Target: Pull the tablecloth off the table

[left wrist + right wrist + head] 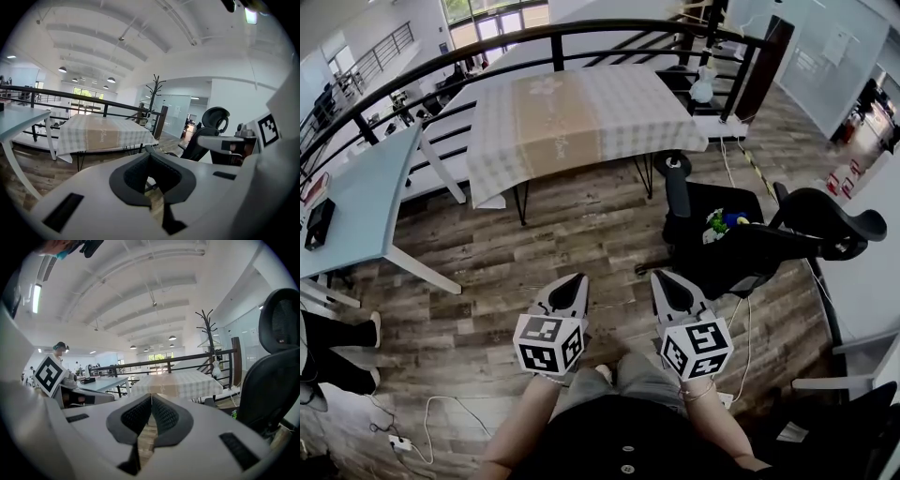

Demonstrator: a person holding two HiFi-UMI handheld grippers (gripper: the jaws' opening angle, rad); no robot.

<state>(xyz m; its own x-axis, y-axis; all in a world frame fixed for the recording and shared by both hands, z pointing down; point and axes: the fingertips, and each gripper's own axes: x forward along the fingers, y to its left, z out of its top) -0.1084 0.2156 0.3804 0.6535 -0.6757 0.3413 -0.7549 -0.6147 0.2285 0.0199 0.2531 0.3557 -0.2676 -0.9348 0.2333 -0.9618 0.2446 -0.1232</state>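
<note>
Tablecloth (581,117) draped over table (521,202), seemingly flat | left gripper (577,279) clenched, empty | right gripper (659,277) clenched, empty

Open floor (581,234) ahead — office chair (741,251) right; desk (366,202) left

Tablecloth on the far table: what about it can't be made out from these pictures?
- Head view: the print on the tablecloth's tan stripe is too small to read.
- All views: the top of the table is hidden under the cloth; only its black legs show.
- All views: the cloth's far-side drop is hidden behind the table itself.
</note>
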